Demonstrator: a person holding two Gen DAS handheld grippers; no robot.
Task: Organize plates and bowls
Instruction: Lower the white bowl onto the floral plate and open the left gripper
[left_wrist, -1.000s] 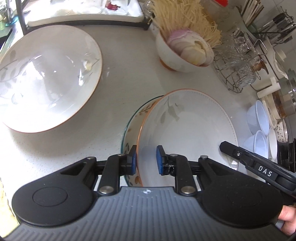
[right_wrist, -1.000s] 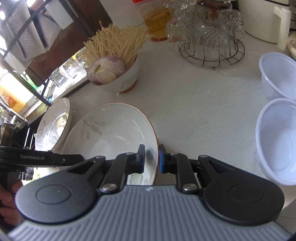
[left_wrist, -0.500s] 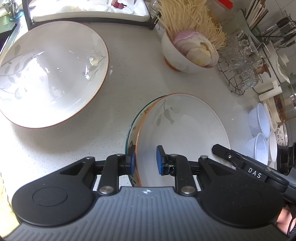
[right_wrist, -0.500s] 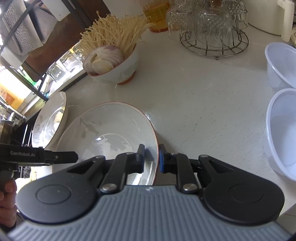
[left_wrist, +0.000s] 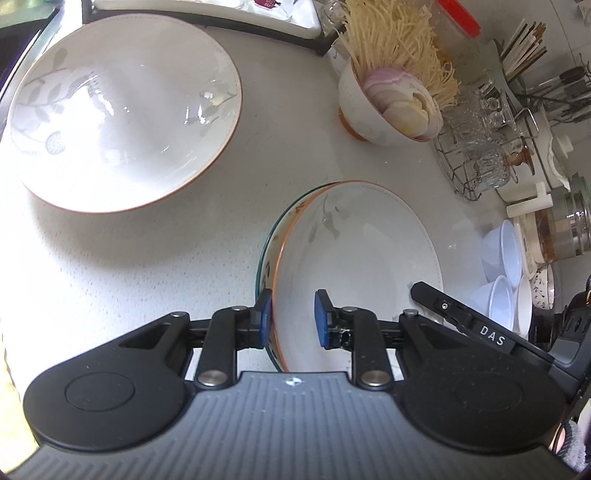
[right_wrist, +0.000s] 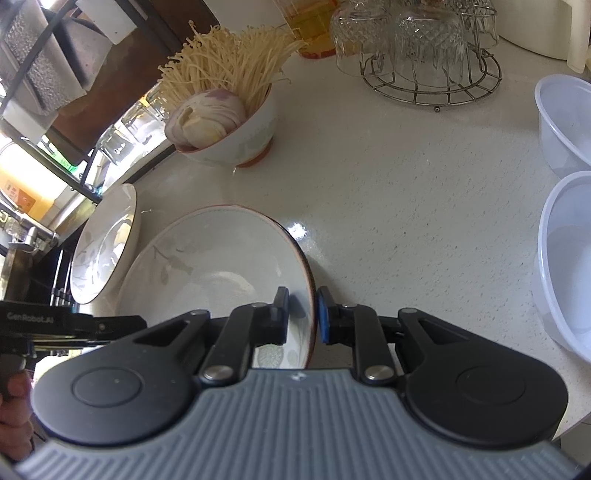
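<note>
Left tool: blue pads astride the near rim of the white, orange-rimmed ceramic bowl. Its jaws are opening, the inner pad clear of the rim, so no grip.

Right tool: clenched on the opposite rim of the same bowl, which sits nested in a green-rimmed patterned bowl on the speckled white bench.

Mid-ground: large white leaf-patterned ceramic bowl, empty, standing apart on the bench.

Far: small white bowl holding noodles and sliced onion; wire rack of upturned glasses; translucent plastic bowls.

Risk, as judged: with one side released, a one-sided lift could tilt the bowl, scrape or drag the green-rimmed bowl beneath, or let glazed ceramic slip from the pads.
</note>
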